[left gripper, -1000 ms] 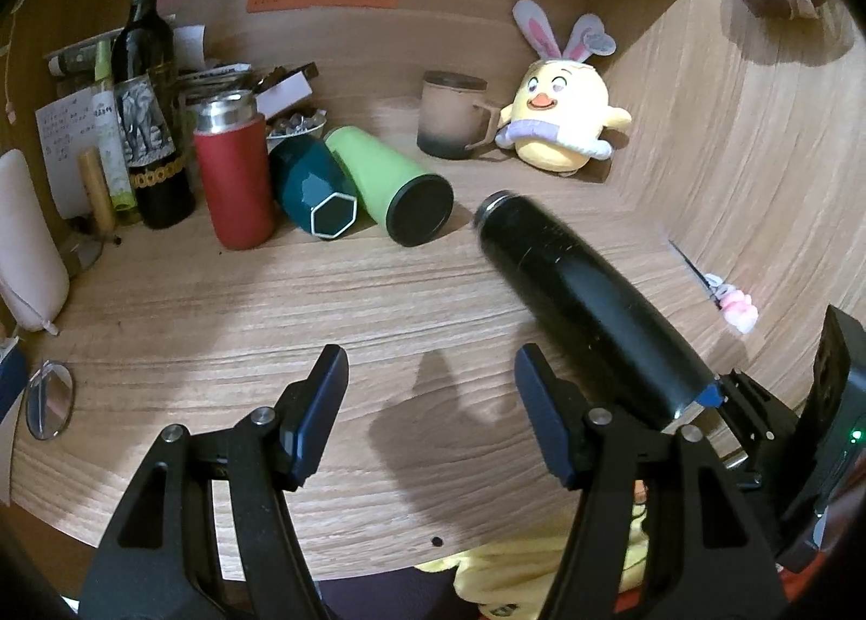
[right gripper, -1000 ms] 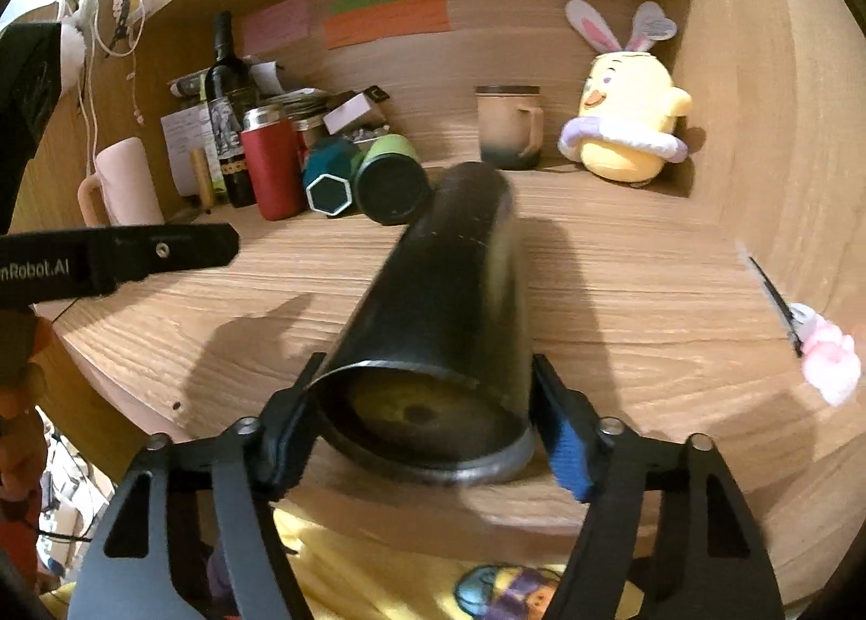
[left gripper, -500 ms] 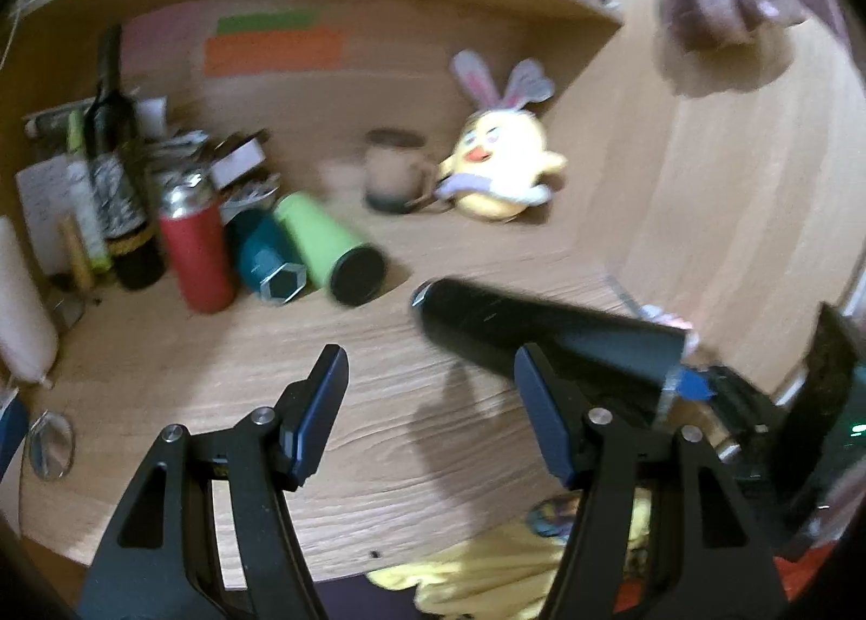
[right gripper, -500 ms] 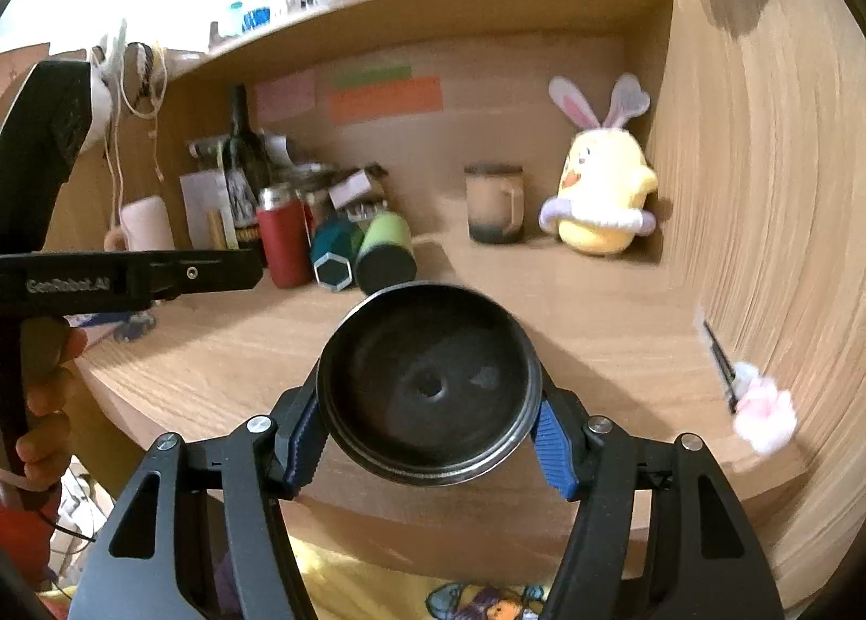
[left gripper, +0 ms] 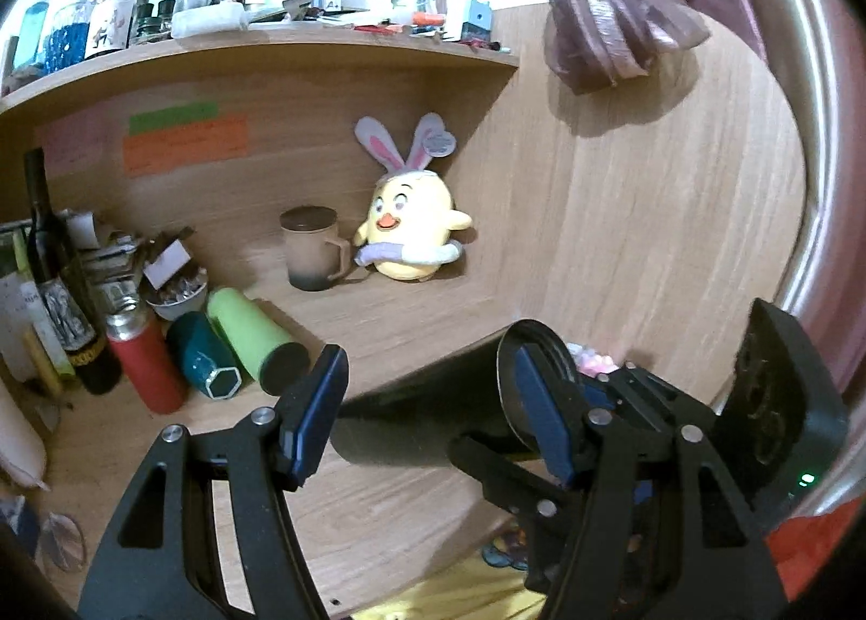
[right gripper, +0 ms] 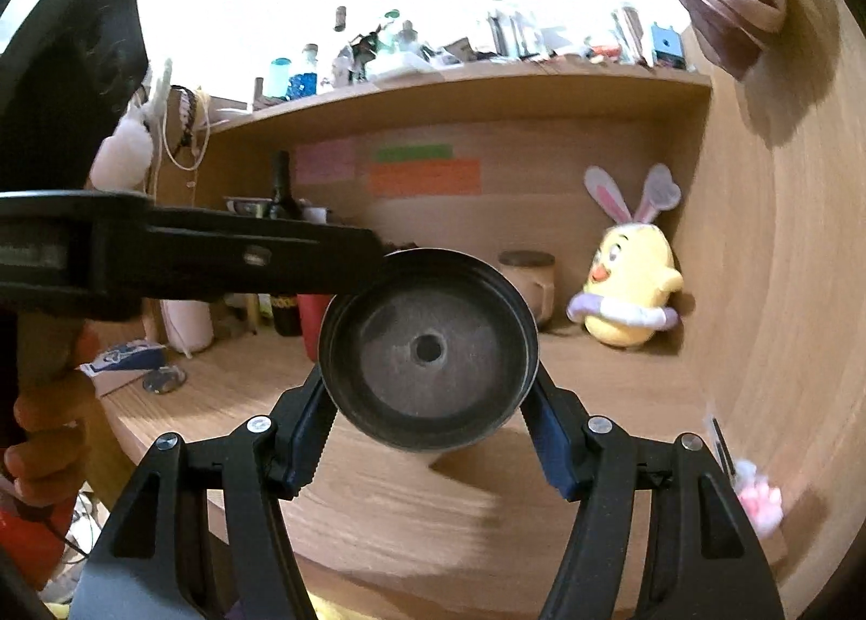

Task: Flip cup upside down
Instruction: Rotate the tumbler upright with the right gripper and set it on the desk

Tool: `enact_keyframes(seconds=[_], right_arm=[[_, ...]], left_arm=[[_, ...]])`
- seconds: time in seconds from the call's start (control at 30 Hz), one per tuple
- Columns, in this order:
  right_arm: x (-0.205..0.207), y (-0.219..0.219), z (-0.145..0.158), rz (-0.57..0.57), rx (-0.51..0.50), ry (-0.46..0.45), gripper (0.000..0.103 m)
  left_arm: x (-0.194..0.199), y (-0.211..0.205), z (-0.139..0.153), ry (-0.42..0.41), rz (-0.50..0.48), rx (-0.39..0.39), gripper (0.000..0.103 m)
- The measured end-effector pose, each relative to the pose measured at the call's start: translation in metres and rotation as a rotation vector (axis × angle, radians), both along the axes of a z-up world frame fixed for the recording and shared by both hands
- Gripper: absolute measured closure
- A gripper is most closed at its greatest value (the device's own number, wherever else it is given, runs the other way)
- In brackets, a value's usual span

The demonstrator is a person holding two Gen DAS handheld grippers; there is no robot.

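Note:
The cup is a tall black metal tumbler. My right gripper (right gripper: 427, 449) is shut on the black tumbler (right gripper: 427, 349) near one end and holds it in the air, its round end facing the camera. In the left wrist view the tumbler (left gripper: 433, 403) lies roughly level above the desk, crossing behind my left gripper's right finger. My left gripper (left gripper: 427, 420) is open and empty, just left of the tumbler. The right gripper's body (left gripper: 703, 436) shows at the right of that view.
At the back left stand a wine bottle (left gripper: 54, 274), a red flask (left gripper: 140, 360), a lying teal cup (left gripper: 205, 360) and a lying green cup (left gripper: 249, 333). A brown mug (left gripper: 314, 255) and yellow plush chick (left gripper: 411, 230) sit at the back. Wooden wall on the right.
My right gripper has lifted the tumbler off the desk and swung it from pointing away and down to roughly level. Both cameras have risen and tilted up.

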State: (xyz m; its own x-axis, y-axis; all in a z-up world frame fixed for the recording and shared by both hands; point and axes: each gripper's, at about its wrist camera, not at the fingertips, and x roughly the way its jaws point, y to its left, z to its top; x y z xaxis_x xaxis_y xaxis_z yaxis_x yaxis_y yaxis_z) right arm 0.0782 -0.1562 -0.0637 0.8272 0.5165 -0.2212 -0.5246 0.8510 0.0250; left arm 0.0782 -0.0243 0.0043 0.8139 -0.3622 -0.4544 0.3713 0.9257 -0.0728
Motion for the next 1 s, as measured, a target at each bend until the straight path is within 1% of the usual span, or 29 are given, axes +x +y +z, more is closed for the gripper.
enact_keyframes(seconds=[0.07,0.23,0.37,0.53,0.73,0.9,1.0], right_arm=[[0.004,0.002,0.005,0.018,0.007,-0.004,0.042],[0.021,0.013,0.013,0.048,0.004,-0.012,0.042],[0.037,0.025,0.020,0.071,-0.008,-0.009,0.042],[0.059,0.036,0.025,0.099,-0.006,0.007,0.041],[0.077,0.046,0.026,0.121,-0.004,0.015,0.041],[0.090,0.053,0.022,0.159,-0.002,0.068,0.041],[0.097,0.058,0.016,0.174,-0.009,0.108,0.041]], left_arm=[[0.011,0.006,0.002,0.021,0.008,-0.004,0.039],[0.032,0.028,0.009,0.066,0.020,-0.059,0.039],[0.048,0.043,0.014,0.088,0.043,-0.083,0.038],[0.067,0.055,0.017,0.098,0.086,-0.078,0.034],[0.086,0.066,0.017,0.101,0.133,-0.070,0.034],[0.094,0.073,0.016,0.096,0.178,-0.057,0.034],[0.100,0.079,0.015,0.108,0.188,-0.071,0.034]])
